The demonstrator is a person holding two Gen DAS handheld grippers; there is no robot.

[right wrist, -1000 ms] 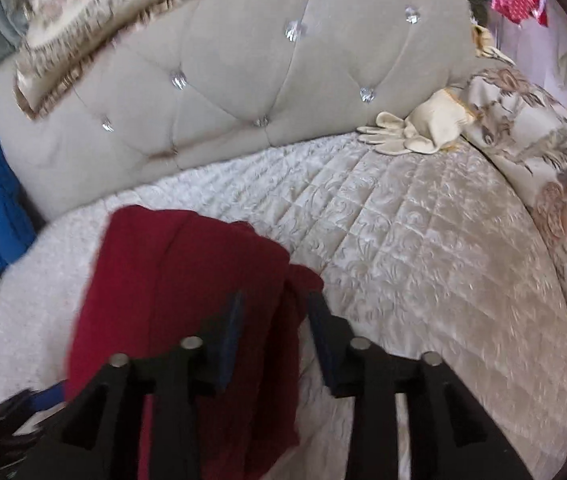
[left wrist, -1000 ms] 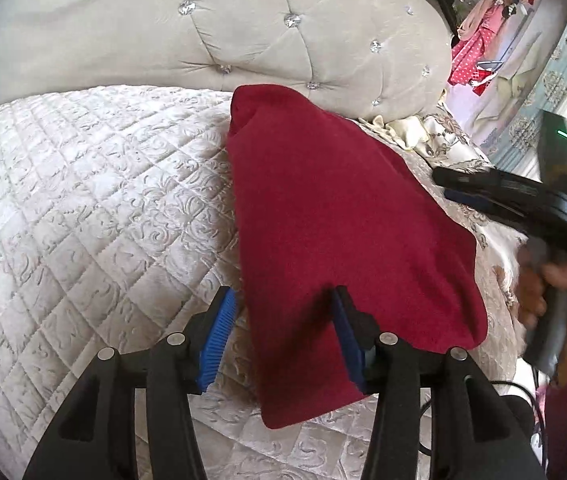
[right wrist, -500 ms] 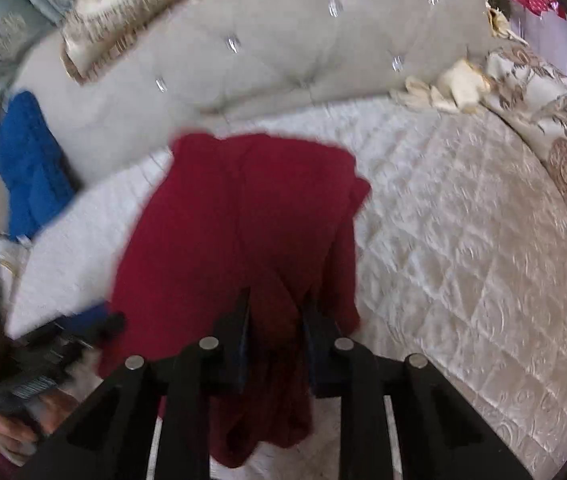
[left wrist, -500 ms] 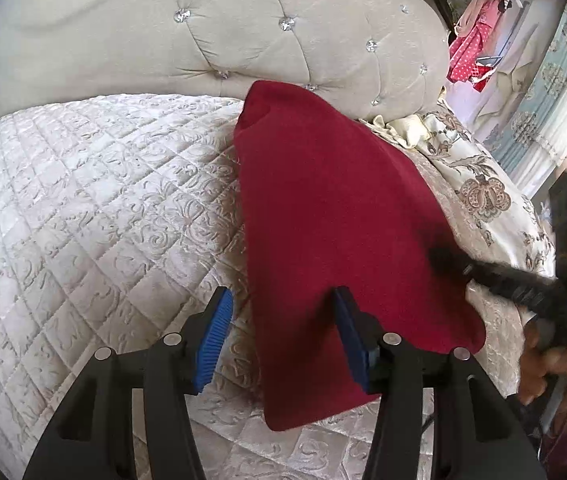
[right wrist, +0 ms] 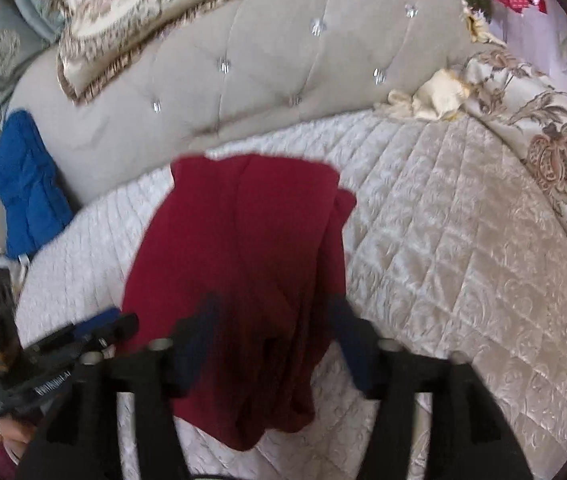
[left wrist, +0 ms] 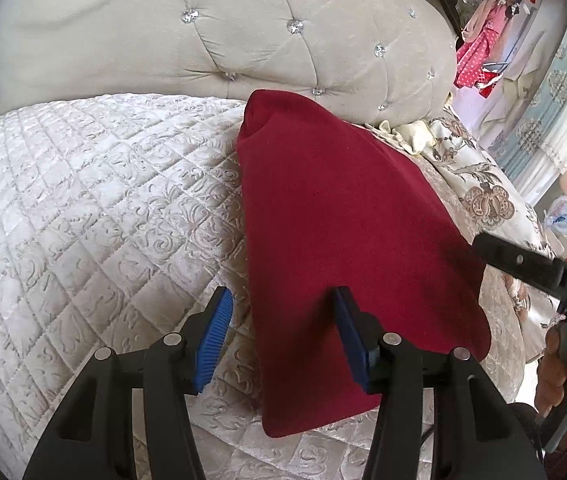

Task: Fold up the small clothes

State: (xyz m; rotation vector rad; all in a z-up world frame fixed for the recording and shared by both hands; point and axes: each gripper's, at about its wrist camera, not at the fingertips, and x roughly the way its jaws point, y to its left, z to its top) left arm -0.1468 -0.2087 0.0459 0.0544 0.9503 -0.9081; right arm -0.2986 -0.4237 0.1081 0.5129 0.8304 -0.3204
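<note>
The red garment lies folded on the quilted bed, a long narrow shape. Its long axis runs from the near edge of the bed toward the tufted headboard. In the left wrist view the far end is narrow and rounded, almost at the foot of the headboard; the near end is wider and reaches close to the bed's front edge. In the right wrist view the garment shows lengthwise folds and a narrow strip along its right side; its near end is bunched and wrinkled.

The left hand-held gripper has its jaws apart. Its blue left pad stands over bare quilt and the right one over the cloth, so the garment's left edge lies between them; nothing is clamped.

The right hand-held gripper is blurred. Its jaws are opening, with the garment's near end between them and the pads not pressing it.

In the left wrist view the right gripper's finger carries white letters that read "DA", the rest cut off. In the right wrist view the left gripper bears white lettering too blurred to read.

A blue cloth leans at the headboard's left, a patterned cushion sits on top of the headboard, and a cream cloth lies at the right.
</note>
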